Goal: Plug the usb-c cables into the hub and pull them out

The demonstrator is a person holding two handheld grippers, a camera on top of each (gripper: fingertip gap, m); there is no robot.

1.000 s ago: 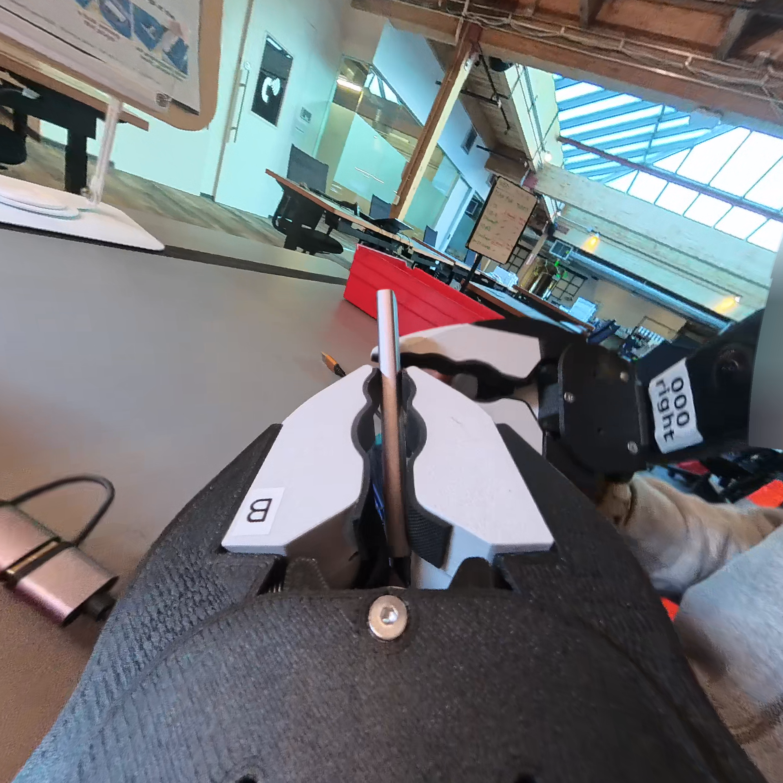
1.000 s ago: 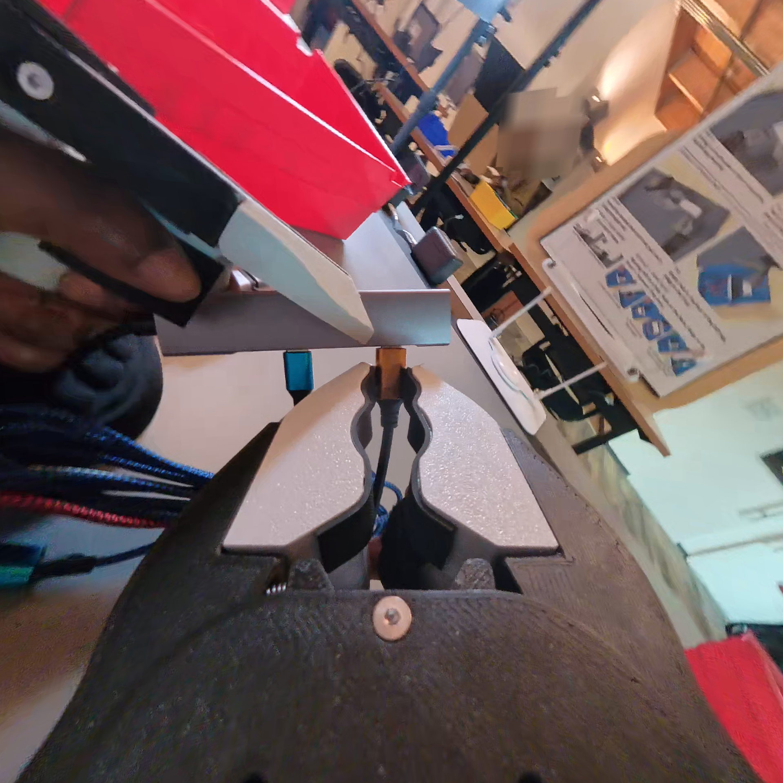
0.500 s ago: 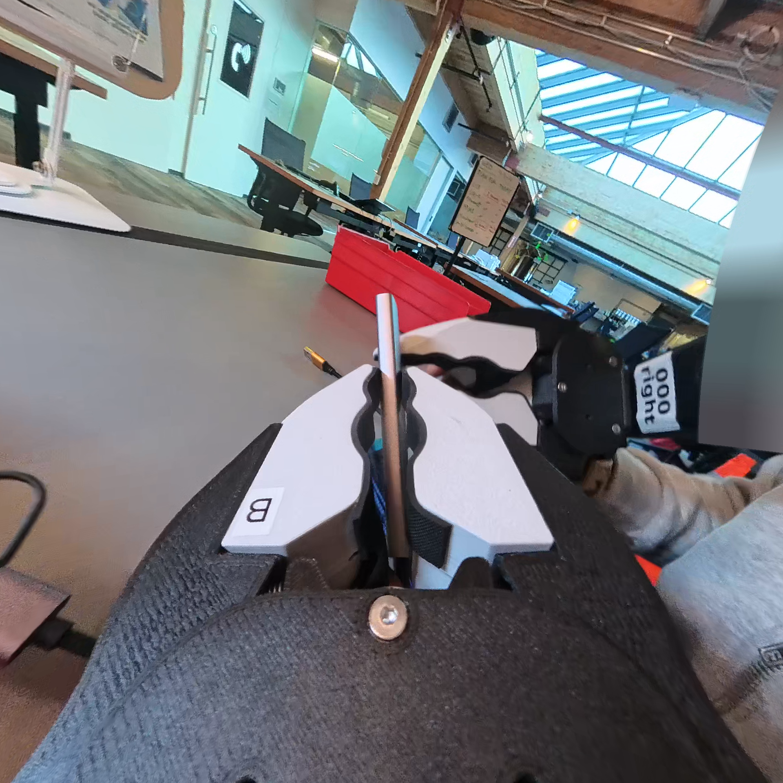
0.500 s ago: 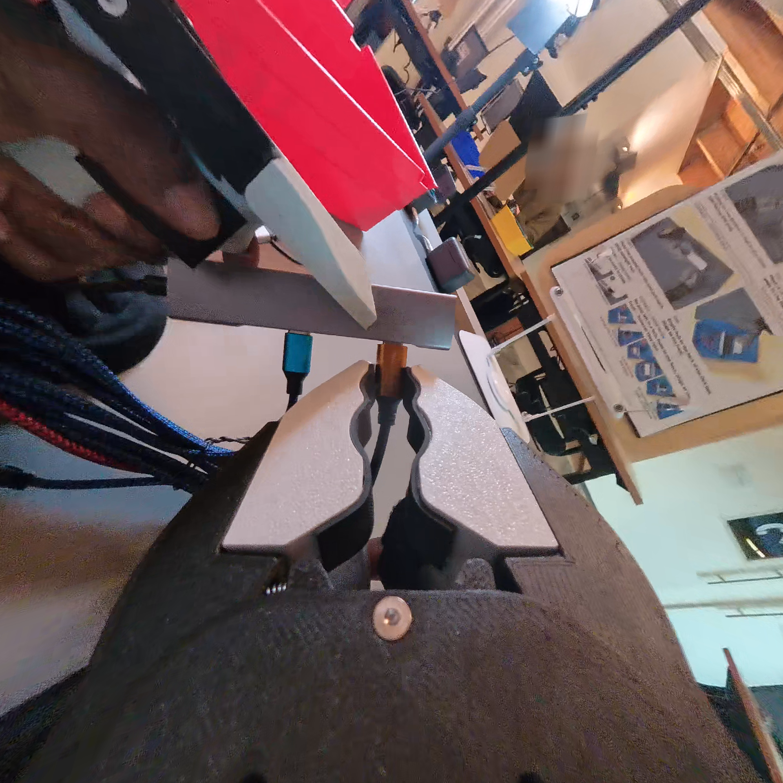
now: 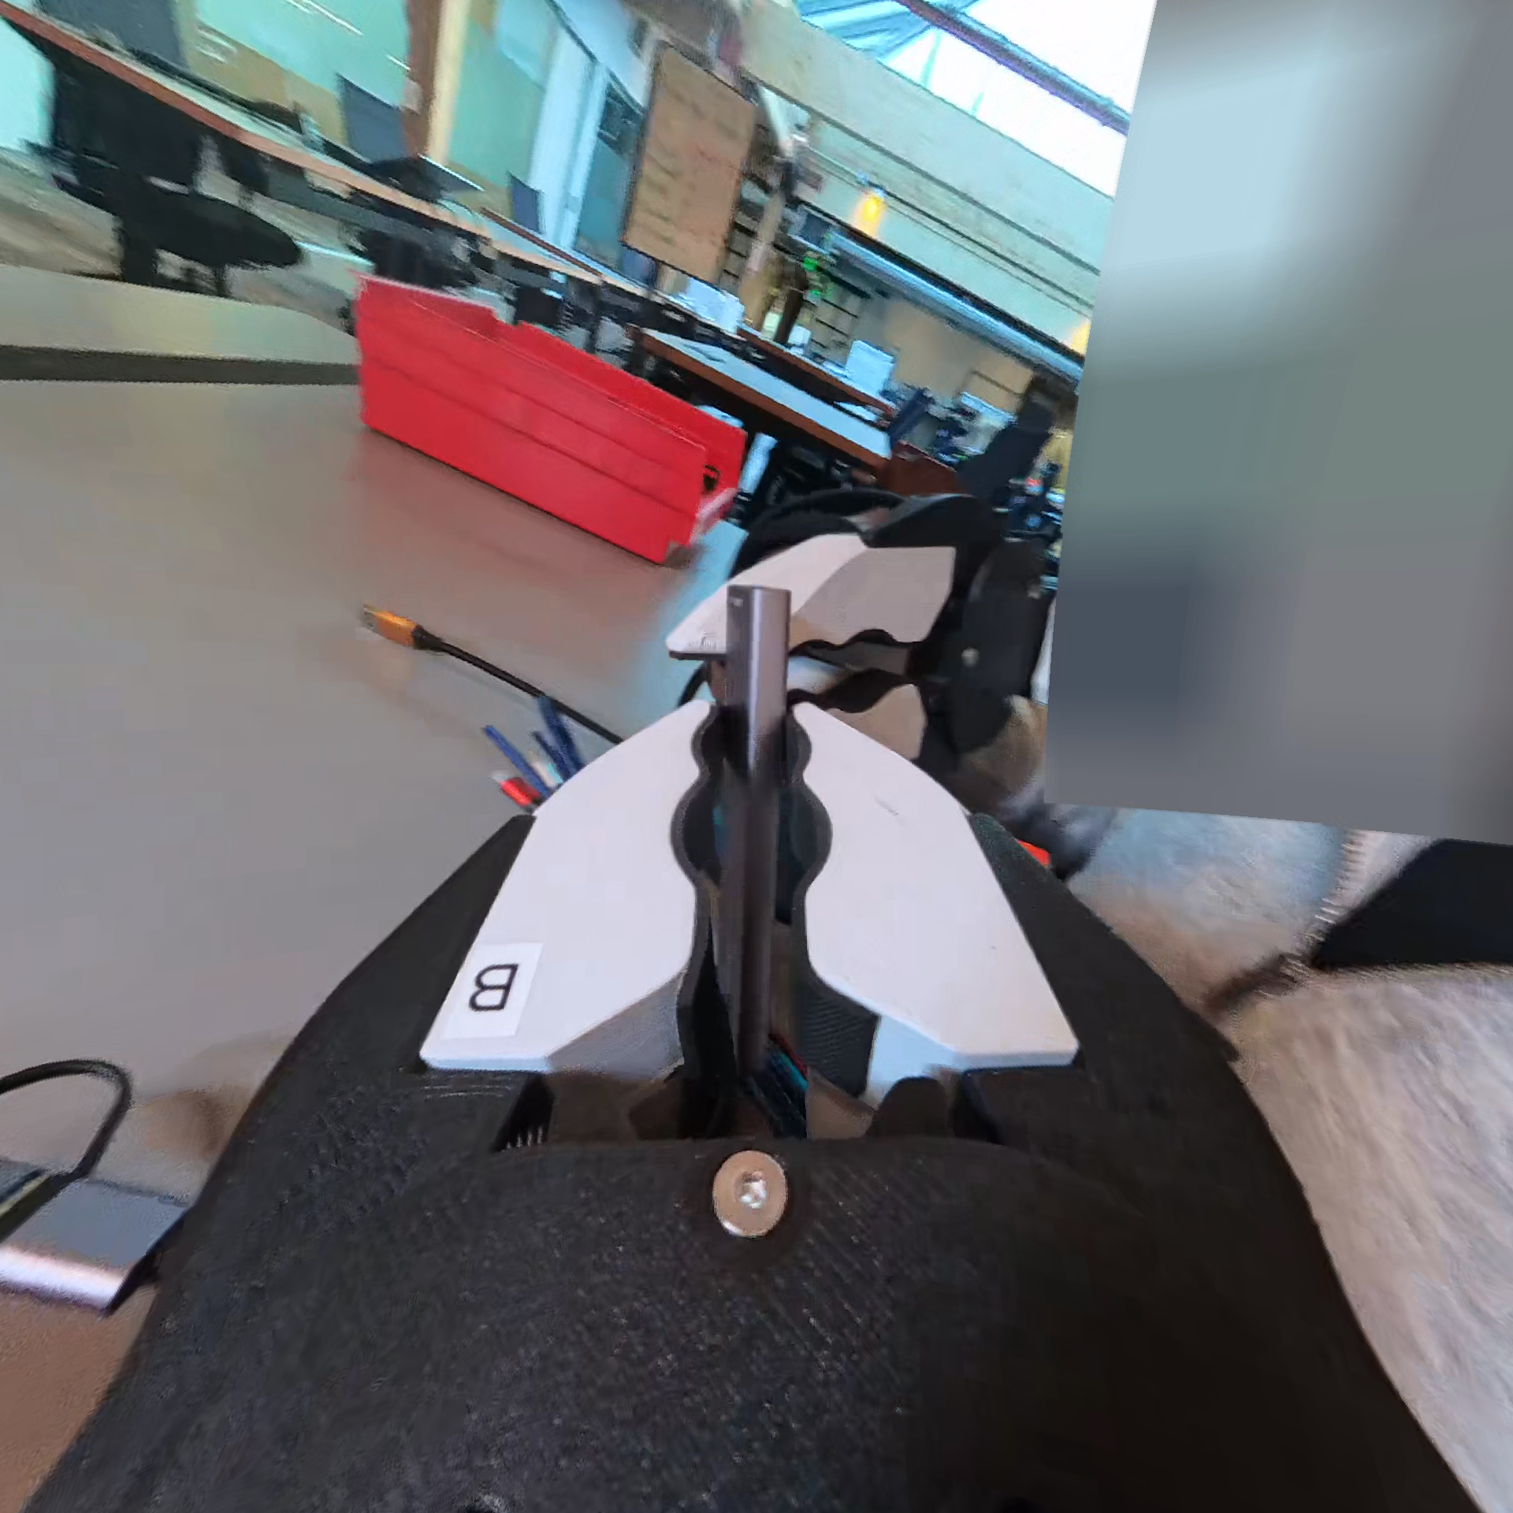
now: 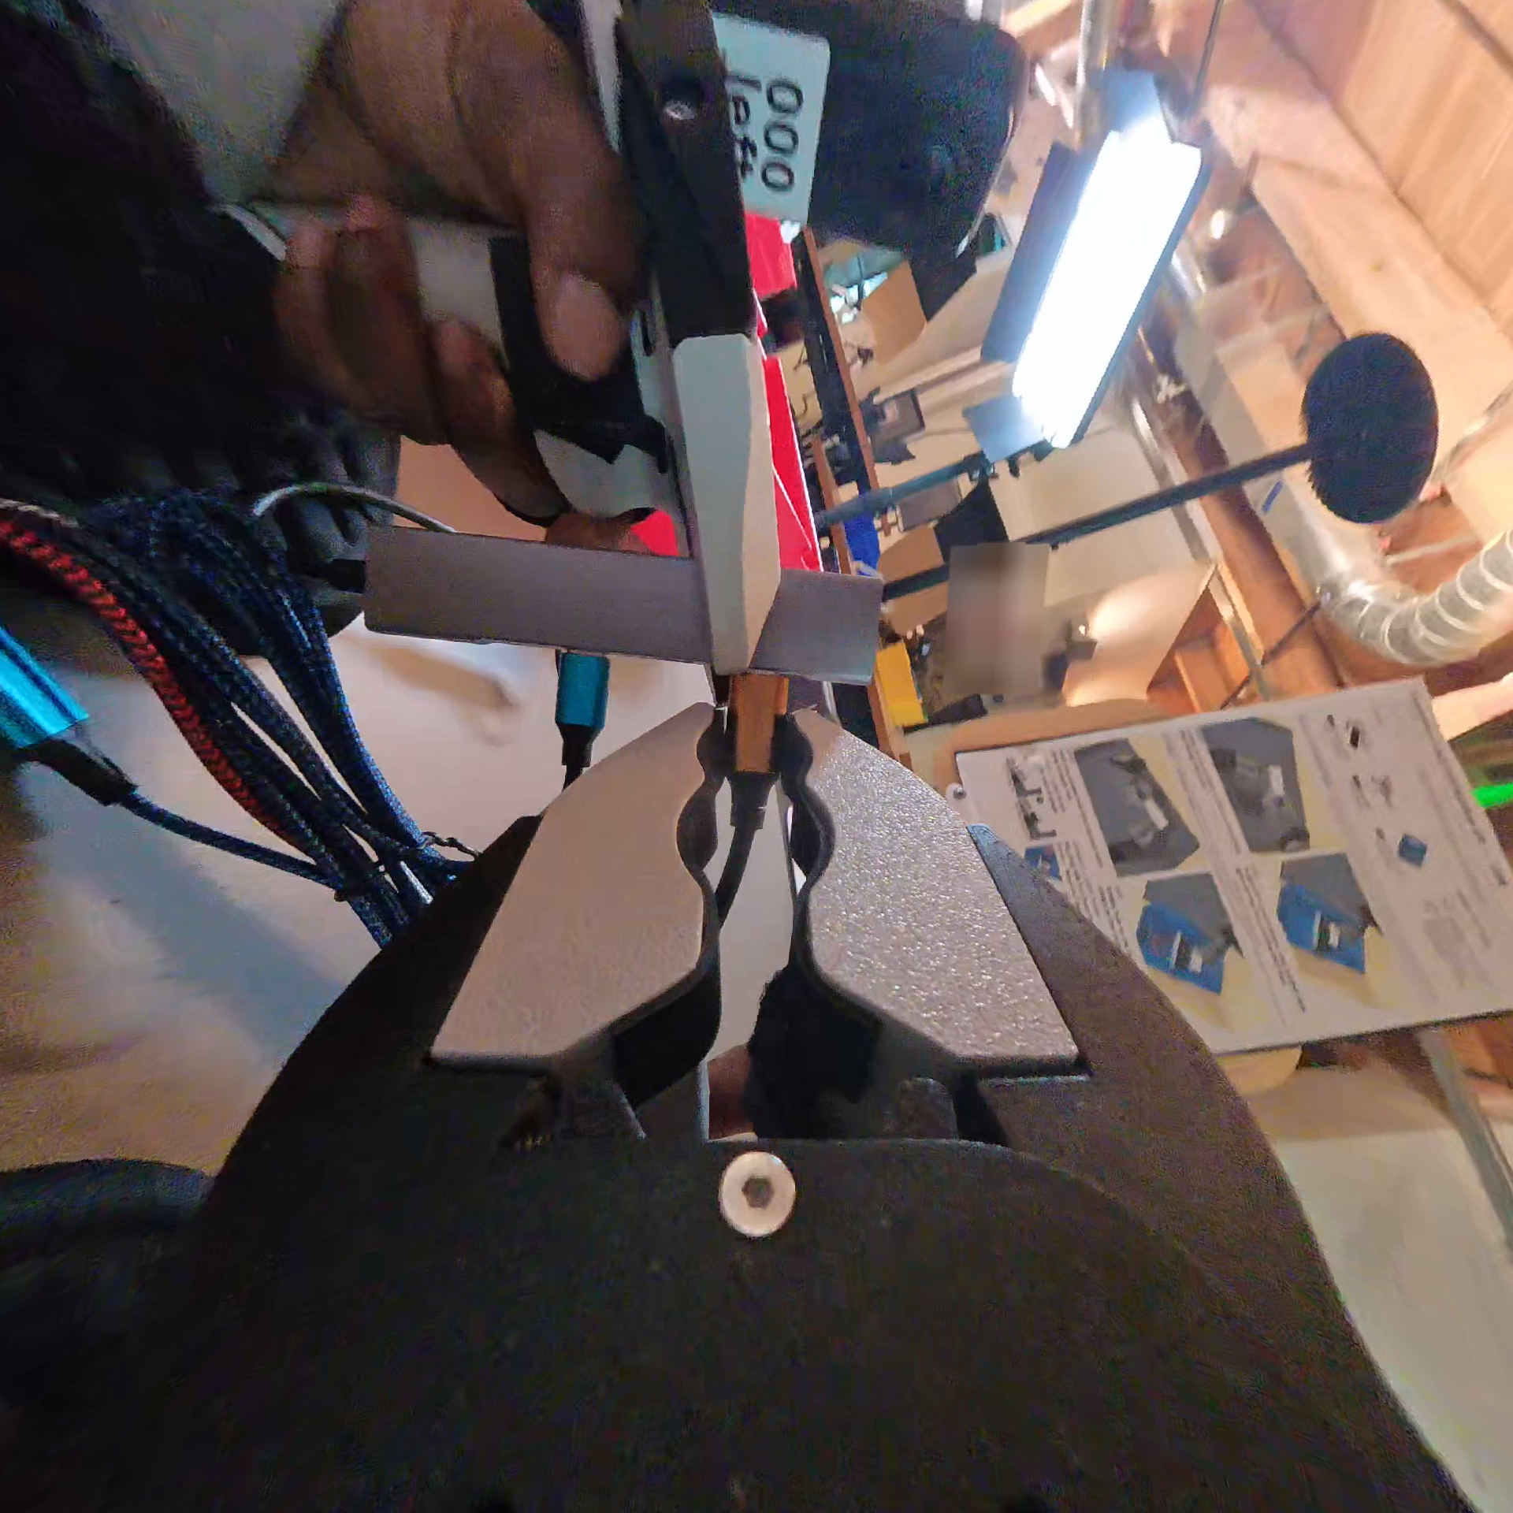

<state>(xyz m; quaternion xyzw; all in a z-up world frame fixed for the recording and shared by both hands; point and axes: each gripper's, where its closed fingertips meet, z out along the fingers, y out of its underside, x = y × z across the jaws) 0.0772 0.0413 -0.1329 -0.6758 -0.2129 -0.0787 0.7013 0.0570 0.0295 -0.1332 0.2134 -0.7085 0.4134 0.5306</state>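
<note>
My left gripper (image 5: 753,720) is shut on the grey metal hub (image 5: 757,704), held edge-on and lifted off the table. In the right wrist view the hub (image 6: 532,589) lies crosswise. My right gripper (image 6: 753,729) is shut on an orange usb-c plug (image 6: 757,724) whose tip sits in the hub's underside. A blue usb-c plug (image 6: 581,688) is also in the hub, to the left. The right gripper (image 5: 819,630) shows behind the hub in the left wrist view. Another orange plug (image 5: 393,626) lies loose on the table.
A red bin (image 5: 532,426) stands on the brown table (image 5: 205,655) beyond the hub. A second grey adapter (image 5: 74,1244) with a black cable lies at the near left. Braided blue and red cables (image 6: 205,696) hang in a bundle at the left. An instruction sheet (image 6: 1269,860) stands at the right.
Both grippers have turned and shifted together with the hub; the left view has swung right, the red bin now left of centre. The orange plug stays gripped at the hub.
</note>
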